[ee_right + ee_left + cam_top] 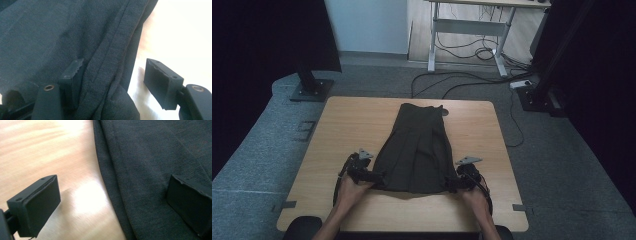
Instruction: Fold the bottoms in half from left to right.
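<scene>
High view first: a dark garment [417, 150] lies flat and lengthwise down the middle of the wooden surface [347, 125], narrow at its far end toward 12 o'clock and widening to a broad hem toward 6 o'clock, close to the person's edge. At the hem's 7 o'clock corner sits the left hand-held gripper [374, 181], held by the person's left hand [349, 190]; at the 5 o'clock corner sits the right hand-held gripper [451, 185], held by the right hand [474, 195]. Each carries a grey three-cornered plate on top, and the two stand well apart with the whole hem between them. From the left gripper view, the left hand-held gripper [110, 202] has its jaws spread wide: one jaw hangs over bare wood at 8 o'clock, the other lies over the cloth at 4 o'clock, and the garment's folded side edge [110, 182] runs between them from 12 o'clock down to 6 o'clock without being pinched. From the right gripper view, the right hand-held gripper [115, 80] is likewise apart: one ridged jaw is pressed into the fabric at 7 o'clock, the other stands clear over the bright surface at 4 o'clock, and the garment's seamed edge [110, 55] rises between them, bunched a little near the bottom. Beyond the surface at 12 o'clock, grey carpet carries loose black cables [462, 82] and a white desk frame [472, 30].
</scene>
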`<state>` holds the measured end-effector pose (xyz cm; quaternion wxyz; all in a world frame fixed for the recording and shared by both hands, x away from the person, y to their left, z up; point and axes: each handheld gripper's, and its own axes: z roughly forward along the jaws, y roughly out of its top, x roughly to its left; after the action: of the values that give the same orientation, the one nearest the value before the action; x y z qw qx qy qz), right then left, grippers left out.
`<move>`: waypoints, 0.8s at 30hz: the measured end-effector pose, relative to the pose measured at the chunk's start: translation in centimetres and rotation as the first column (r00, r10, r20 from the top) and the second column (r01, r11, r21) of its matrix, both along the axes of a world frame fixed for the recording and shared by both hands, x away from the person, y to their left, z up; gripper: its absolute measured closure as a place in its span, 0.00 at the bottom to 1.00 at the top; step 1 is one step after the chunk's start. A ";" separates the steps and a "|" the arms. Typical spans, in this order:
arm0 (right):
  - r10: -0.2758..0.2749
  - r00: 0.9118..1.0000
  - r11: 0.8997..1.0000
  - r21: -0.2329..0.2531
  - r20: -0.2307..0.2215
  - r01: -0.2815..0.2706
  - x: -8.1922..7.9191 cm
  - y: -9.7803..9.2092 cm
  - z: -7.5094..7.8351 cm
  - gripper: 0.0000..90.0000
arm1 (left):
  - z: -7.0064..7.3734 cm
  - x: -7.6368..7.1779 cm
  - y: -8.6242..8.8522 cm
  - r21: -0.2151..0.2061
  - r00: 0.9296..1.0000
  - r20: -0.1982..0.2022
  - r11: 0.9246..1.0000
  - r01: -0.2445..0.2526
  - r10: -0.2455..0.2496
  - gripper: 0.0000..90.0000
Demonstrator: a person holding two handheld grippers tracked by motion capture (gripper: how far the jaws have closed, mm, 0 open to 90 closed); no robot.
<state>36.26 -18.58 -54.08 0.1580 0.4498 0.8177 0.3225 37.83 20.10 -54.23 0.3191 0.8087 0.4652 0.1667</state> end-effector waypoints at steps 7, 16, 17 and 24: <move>-0.012 1.000 1.000 -0.001 0.011 0.012 2.1 0.7 0.0 0.38 | -0.4 1.4 0.9 -0.047 1.000 0.016 0.999 -0.024 0.025 0.00; -0.005 0.997 0.998 0.057 0.077 0.001 0.5 -0.8 1.8 0.24 | 1.9 -0.9 1.1 -0.071 0.999 0.044 0.997 0.036 -0.033 0.07; -0.002 0.997 0.998 0.064 0.083 -0.003 0.1 -1.2 2.0 0.22 | 2.4 -1.6 1.6 -0.069 0.998 0.050 0.997 0.043 -0.040 0.06; -0.007 0.994 0.998 0.065 0.107 0.000 -2.3 -4.0 2.4 0.17 | 2.1 -3.7 4.8 -0.008 0.999 0.035 1.000 0.013 -0.013 0.01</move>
<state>33.99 -22.57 -51.64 0.1876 0.4384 0.7963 0.3722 34.08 24.88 -52.08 0.3316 0.8074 0.4550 0.1767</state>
